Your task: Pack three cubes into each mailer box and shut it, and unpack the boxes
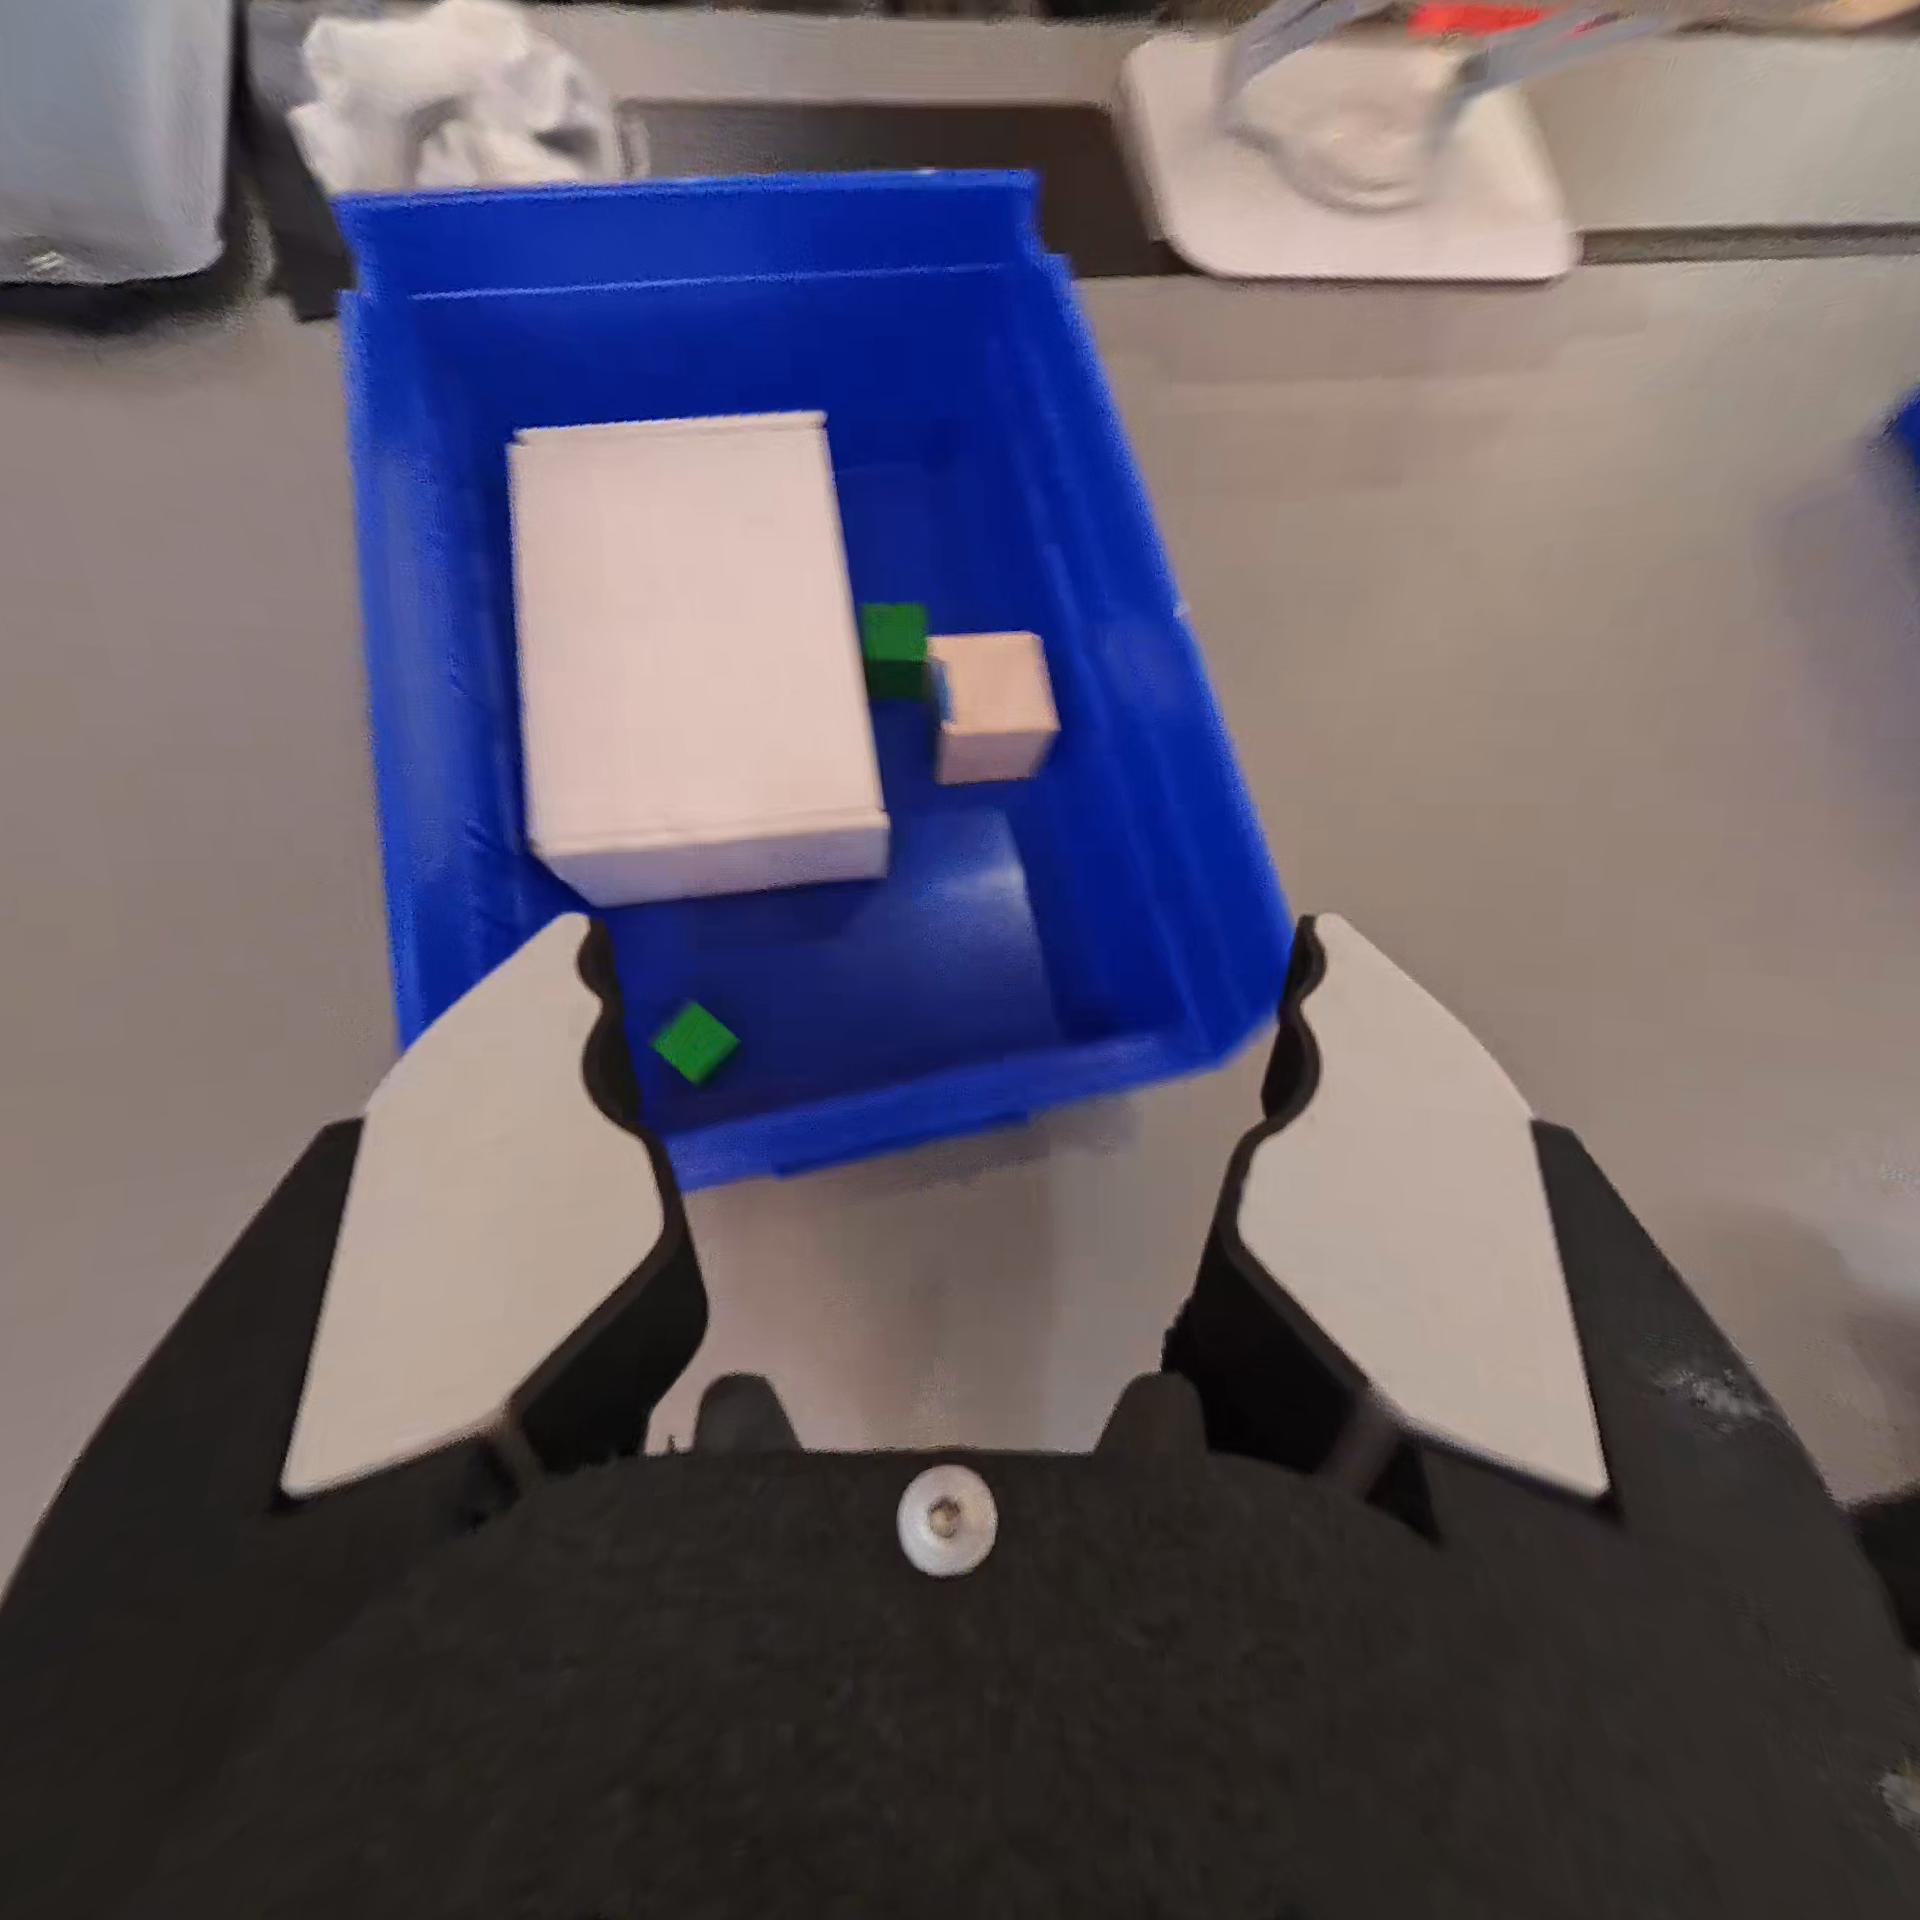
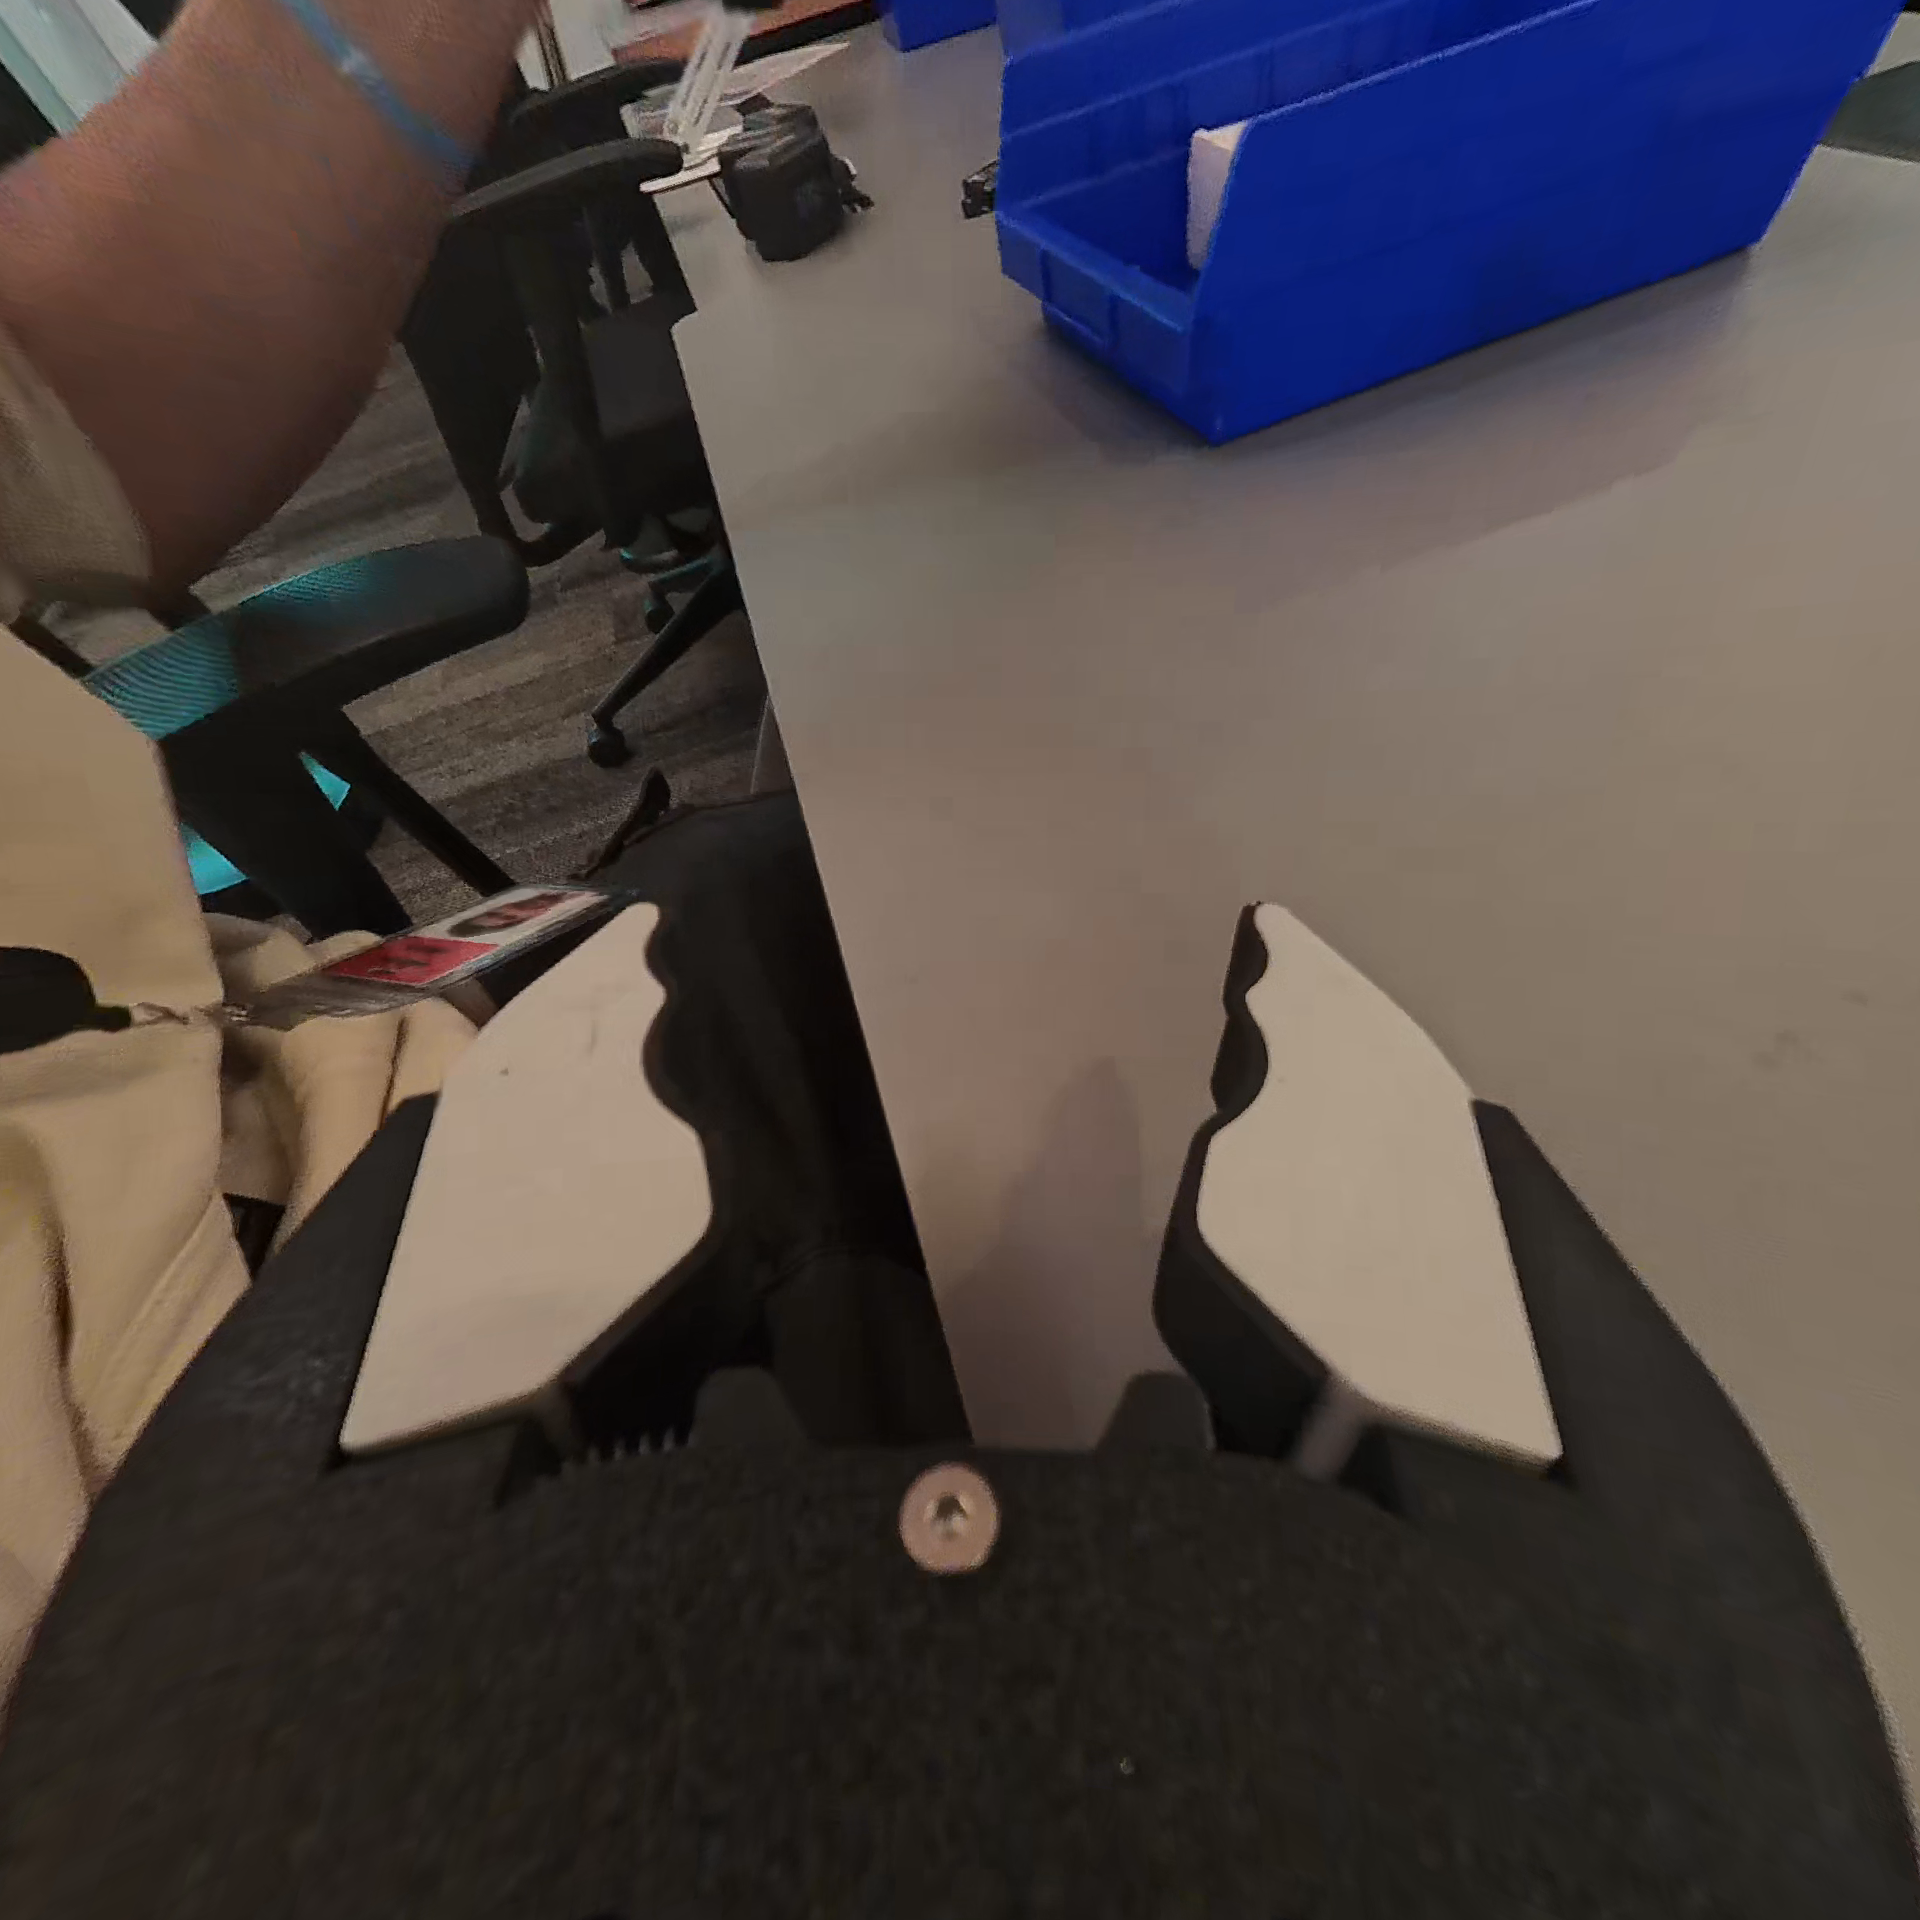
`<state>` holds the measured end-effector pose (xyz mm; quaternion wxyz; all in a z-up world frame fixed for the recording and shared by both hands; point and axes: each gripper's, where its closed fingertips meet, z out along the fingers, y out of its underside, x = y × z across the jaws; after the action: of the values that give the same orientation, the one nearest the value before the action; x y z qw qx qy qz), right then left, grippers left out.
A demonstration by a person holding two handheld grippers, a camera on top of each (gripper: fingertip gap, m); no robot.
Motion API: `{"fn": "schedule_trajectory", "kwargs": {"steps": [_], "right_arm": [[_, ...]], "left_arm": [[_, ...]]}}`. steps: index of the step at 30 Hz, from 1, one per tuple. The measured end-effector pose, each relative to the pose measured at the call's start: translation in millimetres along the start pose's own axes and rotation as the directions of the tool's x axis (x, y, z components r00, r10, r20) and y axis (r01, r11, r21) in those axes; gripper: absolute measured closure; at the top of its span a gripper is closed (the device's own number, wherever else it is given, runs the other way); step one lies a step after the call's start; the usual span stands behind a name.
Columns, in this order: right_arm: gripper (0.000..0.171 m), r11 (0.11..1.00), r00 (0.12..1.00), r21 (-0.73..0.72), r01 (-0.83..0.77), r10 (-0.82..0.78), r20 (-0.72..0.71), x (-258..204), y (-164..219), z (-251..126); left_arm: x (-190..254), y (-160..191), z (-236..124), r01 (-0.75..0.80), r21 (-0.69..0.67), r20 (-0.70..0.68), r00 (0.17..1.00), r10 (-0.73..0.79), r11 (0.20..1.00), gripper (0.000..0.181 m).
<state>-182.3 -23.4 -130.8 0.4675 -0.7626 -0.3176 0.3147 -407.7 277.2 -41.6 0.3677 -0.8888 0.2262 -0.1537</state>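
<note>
In the left wrist view a blue bin (image 1: 1174, 790) stands on the grey table. Inside lie a shut white mailer box (image 1: 691, 655), a green cube (image 1: 894, 649) right of it, a pale wooden cube (image 1: 992, 707) beside that, and a second green cube (image 1: 696, 1042) near the bin's front wall. My left gripper (image 1: 945, 935) is open and empty, above the bin's front edge. In the right wrist view my right gripper (image 2: 956, 914) is open and empty over the table's left edge. A blue bin (image 2: 1455, 218) stands far ahead, a white box (image 2: 1210, 192) showing inside it.
Crumpled white material (image 1: 457, 104) and a white tray (image 1: 1351, 177) with a clear item lie behind the bin. In the right wrist view a person's forearm (image 2: 229, 270) and beige clothing are at left, office chairs (image 2: 582, 343) stand beyond the table edge, and a black device (image 2: 779, 177) sits on the table. To reach the pale wooden cube (image 1: 992, 707) in a straight line is about 15 cm for my left fingers, about 40 cm for my right.
</note>
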Motion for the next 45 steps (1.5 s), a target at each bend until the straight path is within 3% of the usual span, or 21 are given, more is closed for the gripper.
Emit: {"fn": "schedule_trajectory", "kwargs": {"steps": [5,8,13,16,18,26,29,32,33,36,38,42,45], "right_arm": [[0.072,0.999,0.999,-0.025,0.041,-0.041,0.009,-6,3,2],[0.072,0.995,0.997,-0.059,0.078,-0.079,-0.019,-3,11,2],[0.072,0.996,0.998,-0.051,0.066,-0.067,-0.008,-6,10,-2],[0.072,0.996,0.998,-0.063,0.065,-0.066,-0.010,-5,12,-3],[0.072,0.996,0.998,-0.066,0.068,-0.069,-0.008,-6,12,-4],[0.072,0.994,0.998,-0.091,0.056,-0.056,0.004,-5,18,-1],[0.072,0.994,0.998,-0.096,0.055,-0.054,0.013,-6,19,0],[0.072,0.993,0.998,-0.102,0.055,-0.054,0.015,-6,20,0],[0.072,0.993,0.999,-0.106,0.052,-0.051,0.018,-6,20,1],[0.073,0.991,0.999,-0.123,0.047,-0.044,0.022,-6,24,2],[0.073,0.990,0.999,-0.134,0.050,-0.048,0.020,-7,27,2],[0.073,0.990,0.999,-0.136,0.045,-0.042,0.025,-7,27,3],[0.073,0.990,0.999,-0.138,0.032,-0.028,0.031,-6,28,3]], "left_arm": [[-50,-51,81,0.054,-0.163,0.156,0.987,-0.029,0.985,0.064],[-68,-50,116,0.061,-0.340,0.195,0.981,0.007,0.938,0.058],[-81,-41,143,0.085,-0.523,0.226,0.973,0.042,0.848,0.053],[-80,-27,156,0.119,-0.589,0.206,0.979,0.006,0.799,0.047],[-70,-26,167,0.119,-0.575,0.151,0.988,-0.038,0.810,0.046],[-85,-10,181,0.130,-0.578,0.233,0.972,0.010,0.806,0.051],[-73,-6,182,0.106,-0.601,0.205,0.978,0.025,0.792,0.041],[-63,-4,176,0.036,-0.633,0.159,0.984,0.084,0.773,0.062],[-64,-3,176,0.031,-0.641,0.161,0.983,0.094,0.767,0.062],[-71,12,182,0.057,-0.669,0.161,0.984,0.070,0.741,0.034],[-67,17,187,0.092,-0.654,0.113,0.993,-0.023,0.751,0.035],[-68,19,183,0.036,-0.672,0.071,0.997,0.016,0.740,0.036],[-60,14,176,0.060,-0.661,0.020,0.998,-0.063,0.748,0.040]]}}
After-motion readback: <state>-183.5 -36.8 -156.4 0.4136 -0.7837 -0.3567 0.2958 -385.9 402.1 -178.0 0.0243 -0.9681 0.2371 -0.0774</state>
